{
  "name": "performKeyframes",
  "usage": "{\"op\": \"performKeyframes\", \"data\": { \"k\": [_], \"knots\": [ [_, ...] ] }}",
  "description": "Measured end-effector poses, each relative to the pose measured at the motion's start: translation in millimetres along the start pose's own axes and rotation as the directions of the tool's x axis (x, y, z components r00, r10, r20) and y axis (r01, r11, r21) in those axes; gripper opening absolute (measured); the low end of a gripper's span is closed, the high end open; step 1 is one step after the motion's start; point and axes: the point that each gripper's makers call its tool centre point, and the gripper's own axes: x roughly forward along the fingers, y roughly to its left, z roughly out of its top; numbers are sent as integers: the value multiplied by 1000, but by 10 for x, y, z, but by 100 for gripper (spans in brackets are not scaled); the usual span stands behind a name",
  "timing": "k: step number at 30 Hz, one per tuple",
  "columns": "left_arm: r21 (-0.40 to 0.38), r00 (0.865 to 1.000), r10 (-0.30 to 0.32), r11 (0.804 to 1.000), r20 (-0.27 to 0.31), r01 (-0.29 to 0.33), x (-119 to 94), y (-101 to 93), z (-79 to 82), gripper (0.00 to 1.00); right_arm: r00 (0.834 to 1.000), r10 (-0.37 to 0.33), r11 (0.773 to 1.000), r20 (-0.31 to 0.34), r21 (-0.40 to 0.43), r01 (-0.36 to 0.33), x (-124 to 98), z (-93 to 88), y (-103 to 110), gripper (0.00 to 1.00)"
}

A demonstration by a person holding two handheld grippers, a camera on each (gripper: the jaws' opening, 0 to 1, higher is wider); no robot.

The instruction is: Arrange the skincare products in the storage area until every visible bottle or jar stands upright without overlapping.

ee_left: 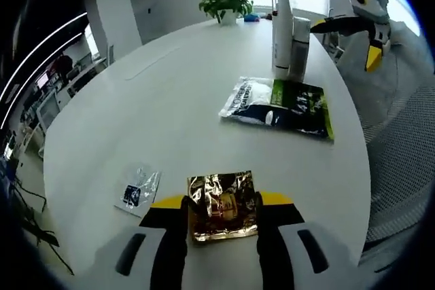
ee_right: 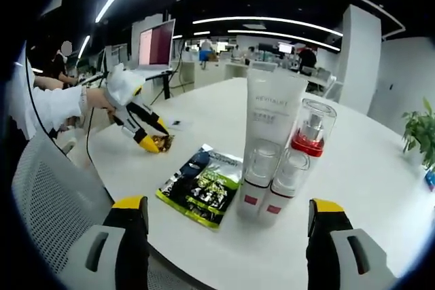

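Observation:
A tall white tube (ee_right: 273, 117) stands upright near the table's edge. Two smaller bottles touch it: one with a clear cap (ee_right: 257, 171) and a pump bottle with a red collar (ee_right: 304, 144). In the left gripper view the tube (ee_left: 282, 22) and a bottle (ee_left: 299, 45) stand at the far right. A dark green and white pouch (ee_left: 279, 103) lies flat beside them. My left gripper (ee_left: 223, 202) is shut on a gold foil sachet (ee_left: 223, 208) low over the table. My right gripper (ee_right: 228, 207) is open in front of the bottles and holds nothing.
A small clear sachet (ee_left: 138, 191) lies left of the gold one. A potted plant (ee_left: 228, 1) stands at the table's far end. A mesh chair (ee_right: 54, 195) sits by the near table edge. A person's sleeve (ee_right: 54, 106) reaches in behind the left gripper (ee_right: 151, 135).

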Motion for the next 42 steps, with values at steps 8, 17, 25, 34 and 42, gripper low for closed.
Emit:
{"op": "performKeyframes", "data": {
  "k": [8,17,25,34,42],
  "knots": [
    [21,999,-50,999,7,50,114,-71,123,35,1000,12,1000,-9,-9,-12,11,-16,26,98],
    [52,995,-98,994,0,98,211,-94,218,35,1000,14,1000,-10,-3,-14,23,-19,17,97],
    [89,989,-150,985,-10,150,254,-160,266,35,1000,16,1000,-7,0,-16,30,-11,17,97],
    [120,976,-216,969,-19,217,292,-176,292,35,1000,16,1000,-26,-1,-16,33,-48,16,97],
    [241,939,-303,910,-165,336,345,-228,361,36,1000,11,1000,-25,-1,-11,33,-47,0,96]
  ]
}}
